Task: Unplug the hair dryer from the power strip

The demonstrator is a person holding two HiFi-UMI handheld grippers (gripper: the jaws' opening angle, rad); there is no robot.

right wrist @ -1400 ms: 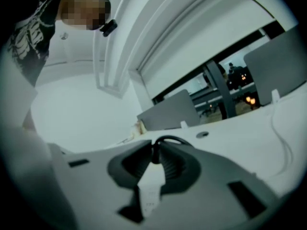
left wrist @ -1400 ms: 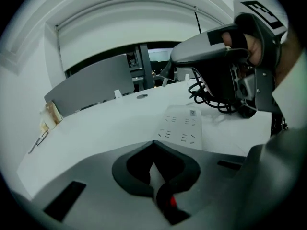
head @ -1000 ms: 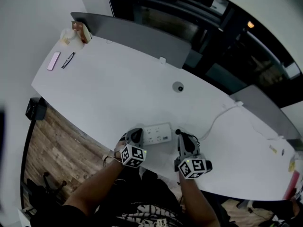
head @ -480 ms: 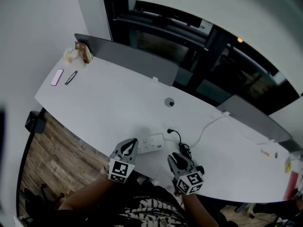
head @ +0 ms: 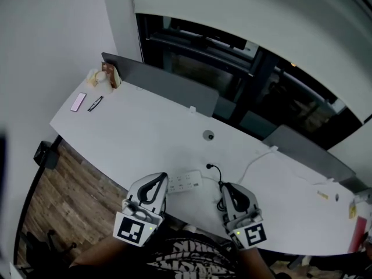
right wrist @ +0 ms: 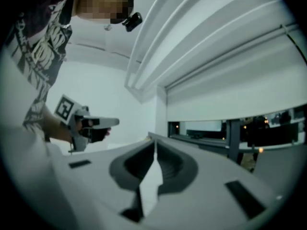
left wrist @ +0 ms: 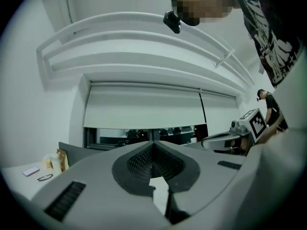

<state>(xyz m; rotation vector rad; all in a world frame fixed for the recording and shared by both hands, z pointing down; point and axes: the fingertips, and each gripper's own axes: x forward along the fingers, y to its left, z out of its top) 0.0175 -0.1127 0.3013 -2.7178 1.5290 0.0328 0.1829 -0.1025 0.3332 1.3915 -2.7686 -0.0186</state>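
I hold my left gripper (head: 158,180) and my right gripper (head: 226,189) up above the near edge of the tabletop (head: 145,132), both pointing level towards the far side. In the left gripper view my left jaws are closed, tip against tip, with nothing between them. In the right gripper view my right jaws are closed as well, and they are empty too.

The white power strip (head: 185,182) lies flat close to the near edge, about midway along it, between my two grippers and below them. The black plug (head: 209,167) lies on the tabletop just beside the strip's right end, out of the sockets. Its black cord (head: 219,176) curls back towards the near edge and passes under my right gripper. I cannot make out the hair dryer itself.

A white cable (head: 256,158) runs off towards the far right edge. A pink phone (head: 78,102) lies near the far left corner
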